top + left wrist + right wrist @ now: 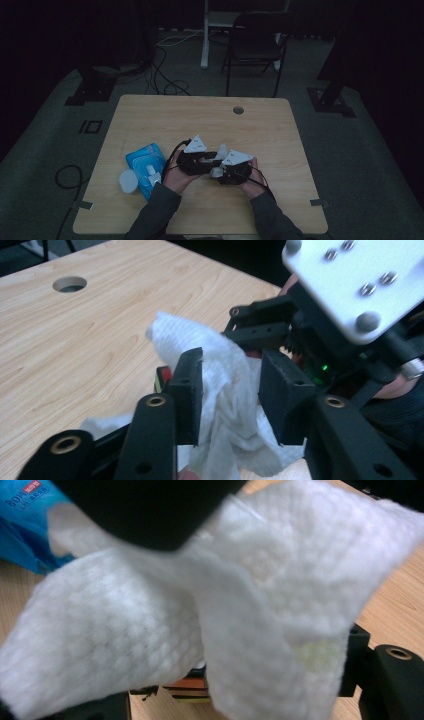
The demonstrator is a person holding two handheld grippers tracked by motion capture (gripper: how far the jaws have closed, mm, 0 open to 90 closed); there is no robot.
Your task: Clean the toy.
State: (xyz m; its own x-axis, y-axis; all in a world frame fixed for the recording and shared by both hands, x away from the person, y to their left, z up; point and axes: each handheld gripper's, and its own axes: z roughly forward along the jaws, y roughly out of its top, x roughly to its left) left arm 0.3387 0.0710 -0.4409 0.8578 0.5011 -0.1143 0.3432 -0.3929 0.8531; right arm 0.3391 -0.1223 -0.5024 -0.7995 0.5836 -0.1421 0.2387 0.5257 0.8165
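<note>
Both grippers meet over the middle of the table [165, 120]. A white wipe [220, 150] hangs bunched between them. My left gripper [231, 385] is shut on the wipe [225, 395], which fills the narrow gap between its pads. Beside its left jaw, a small red, yellow and black block [161, 379] peeks out from behind the wipe. My right gripper [237, 695] has its jaws set wide around this block [185, 686]. The draped wipe [150, 630] hides most of the block and the pads. In the high view the left gripper [212, 159] touches the right gripper [221, 171].
A blue wet-wipe pack [145, 167] lies at the table's left, its white lid [129, 181] flipped open beside it. A cable hole [238, 110] sits near the far edge. A dark chair [257, 45] stands beyond the table.
</note>
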